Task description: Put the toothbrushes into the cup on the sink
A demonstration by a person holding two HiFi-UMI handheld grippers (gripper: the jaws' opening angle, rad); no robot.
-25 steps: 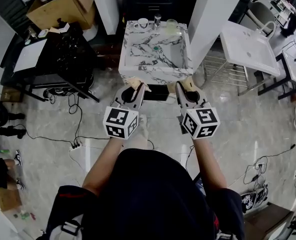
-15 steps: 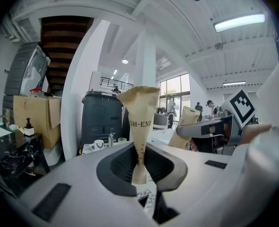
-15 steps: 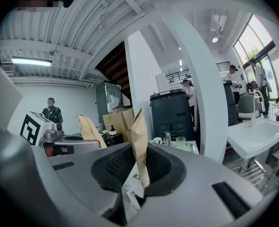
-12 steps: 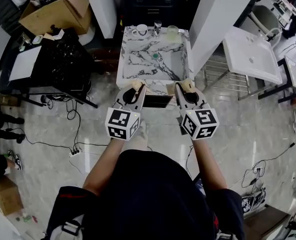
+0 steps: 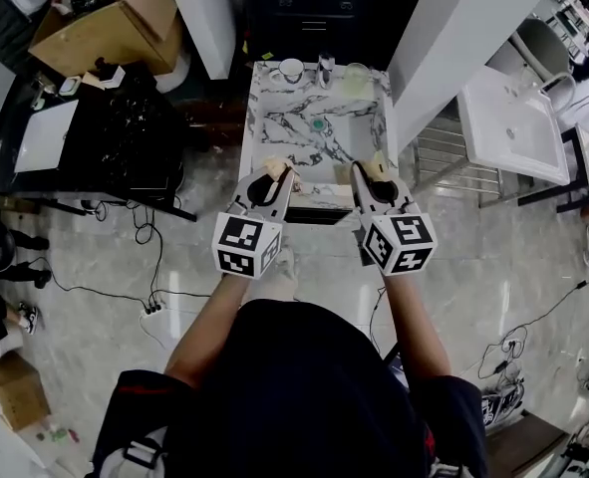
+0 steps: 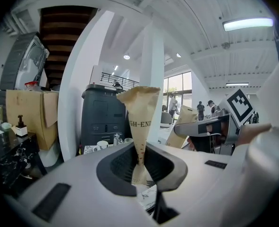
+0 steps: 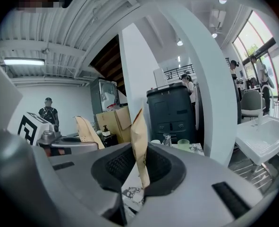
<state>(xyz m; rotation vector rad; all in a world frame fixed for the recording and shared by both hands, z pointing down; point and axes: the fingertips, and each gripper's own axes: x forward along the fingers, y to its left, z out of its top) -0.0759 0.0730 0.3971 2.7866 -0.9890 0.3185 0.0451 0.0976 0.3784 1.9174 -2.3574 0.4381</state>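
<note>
My left gripper (image 5: 274, 173) is shut on a tan paper toothbrush packet (image 6: 138, 112) that stands upright between its jaws. The right gripper (image 5: 370, 170) is shut on a second tan packet (image 7: 139, 141), also upright. Both hang just in front of the marble sink (image 5: 257, 137), over its near edge. On the sink's back ledge stand a white cup (image 5: 291, 69), a clear glass (image 5: 326, 65) and a pale green cup (image 5: 357, 76). The left gripper view shows the right gripper (image 6: 210, 126) beside it; the right gripper view shows the left gripper (image 7: 59, 141) and the green cup (image 7: 183, 144).
A black cabinet (image 5: 314, 13) stands behind the sink, between white pillars (image 5: 463, 28). A cluttered black table (image 5: 125, 127) and a cardboard box (image 5: 105, 33) are at the left. A white basin on a rack (image 5: 513, 122) is at the right. Cables (image 5: 154, 297) lie on the floor.
In the head view the sink has drifted slightly lower and rightward, toward the grippers. Both grippers keep the same hold on their packets, side by side.
</note>
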